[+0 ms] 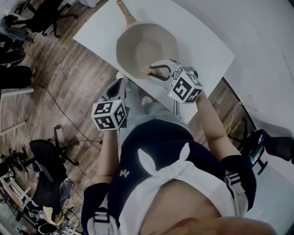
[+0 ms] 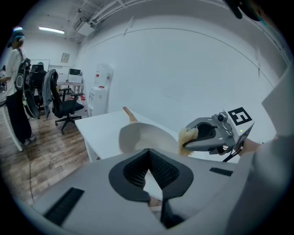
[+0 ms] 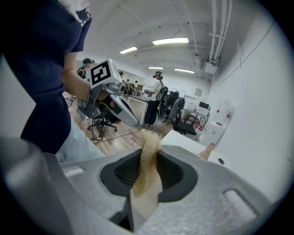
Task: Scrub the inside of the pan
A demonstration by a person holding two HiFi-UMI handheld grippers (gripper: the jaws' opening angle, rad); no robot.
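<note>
Head view: holds soft, light sponge [image 1: 147, 70] in right gripper [image 1: 156, 69] at near rim of rigid pan [image 1: 146, 46] on white table [image 1: 206, 55].
Left gripper view: shows left gripper [image 2: 149, 150] closed, empty, short of pan; probably steadies it best by the handle [image 2: 130, 114].
Right gripper view: pinches sponge tight between partly closed jaws.

White table [image 1: 206, 43] runs from far left to near right over a wood-plank floor [image 1: 69, 73]. Beige pan [image 1: 144, 43] sits on it, wooden handle [image 1: 125, 11] pointing far left. Right gripper [image 1: 155, 70] reaches over the pan's near rim, a tan scrub pad [image 1: 147, 70] at its tips, just above or on the inner wall; contact can't be judged. Its marker cube [image 1: 186, 88] faces up. Left gripper [image 1: 122, 82] hangs off the table's near-left edge, apart from the pan, marker cube [image 1: 109, 114] toward the camera. Black office chairs [image 1: 48, 158] stand on the left. The person wears a dark top [image 1: 161, 142] and light jeans [image 1: 144, 112].
</note>
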